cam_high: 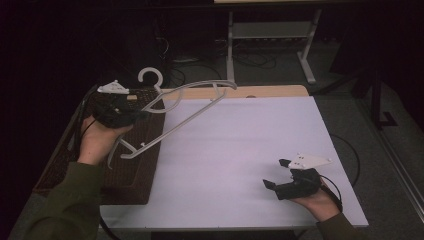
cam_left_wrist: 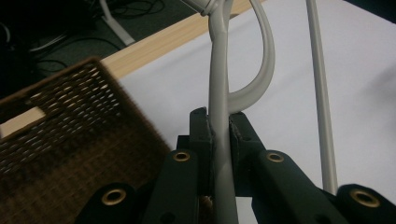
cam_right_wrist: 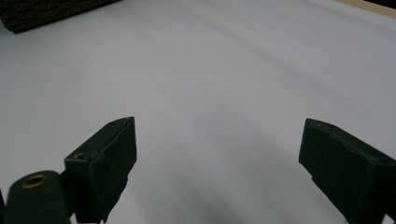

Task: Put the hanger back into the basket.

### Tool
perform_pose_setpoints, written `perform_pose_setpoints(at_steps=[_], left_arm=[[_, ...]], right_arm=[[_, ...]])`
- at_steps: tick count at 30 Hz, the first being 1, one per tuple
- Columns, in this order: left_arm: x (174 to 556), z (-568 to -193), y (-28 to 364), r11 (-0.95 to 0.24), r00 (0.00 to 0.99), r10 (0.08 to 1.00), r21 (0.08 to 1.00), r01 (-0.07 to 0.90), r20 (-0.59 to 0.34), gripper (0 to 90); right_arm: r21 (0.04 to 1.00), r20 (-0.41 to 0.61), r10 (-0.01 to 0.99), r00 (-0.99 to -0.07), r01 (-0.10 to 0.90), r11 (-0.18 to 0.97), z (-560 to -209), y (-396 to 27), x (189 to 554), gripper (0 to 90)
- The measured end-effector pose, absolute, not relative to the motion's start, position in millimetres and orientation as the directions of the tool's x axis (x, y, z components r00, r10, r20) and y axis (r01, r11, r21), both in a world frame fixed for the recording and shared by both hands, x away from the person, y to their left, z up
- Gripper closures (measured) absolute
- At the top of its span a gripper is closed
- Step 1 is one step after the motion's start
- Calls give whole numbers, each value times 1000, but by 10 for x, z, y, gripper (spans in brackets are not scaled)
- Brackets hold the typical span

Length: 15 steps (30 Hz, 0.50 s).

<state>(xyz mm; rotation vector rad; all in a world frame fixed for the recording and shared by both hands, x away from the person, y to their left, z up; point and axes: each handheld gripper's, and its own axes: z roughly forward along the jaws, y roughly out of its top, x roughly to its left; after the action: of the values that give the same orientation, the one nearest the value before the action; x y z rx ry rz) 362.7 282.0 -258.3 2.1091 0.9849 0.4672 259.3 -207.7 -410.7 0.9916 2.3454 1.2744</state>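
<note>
At the left, the left hand-held gripper (cam_high: 131, 116) is clamped on a pale grey clothes hanger (cam_high: 186, 107), lifted above a brown wicker basket (cam_high: 131, 172) and the white tabletop (cam_high: 240, 150), hook pointing away from the person. At the right, the right hand-held gripper (cam_high: 278, 173) hovers low, jaws wide apart, holding nothing

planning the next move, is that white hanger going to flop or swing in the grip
Probably stiff: the hanger keeps its shape while held by one thin bar in the left hand-held gripper. It may pivot, since most of it hangs beyond the jaws. Its smooth rounded bar looks somewhat slippery.
</note>
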Motion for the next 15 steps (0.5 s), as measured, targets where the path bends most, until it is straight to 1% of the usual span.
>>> perform_pose_setpoints(at_steps=[6,7,15], left_arm=[[3578,-2572,3172,-384,589,808,769,510,13,827],[3578,-2572,3172,-384,589,808,769,510,13,827],[3501,-2591,3665,-365,521,852,767,528,47,827]], right_arm=[[821,61,691,-720,430,376,-4112,-2075,2598,107],[821,61,691,-720,430,376,-4112,-2075,2598,107],[818,66,693,-718,436,374,-4119,-2076,2602,108]])
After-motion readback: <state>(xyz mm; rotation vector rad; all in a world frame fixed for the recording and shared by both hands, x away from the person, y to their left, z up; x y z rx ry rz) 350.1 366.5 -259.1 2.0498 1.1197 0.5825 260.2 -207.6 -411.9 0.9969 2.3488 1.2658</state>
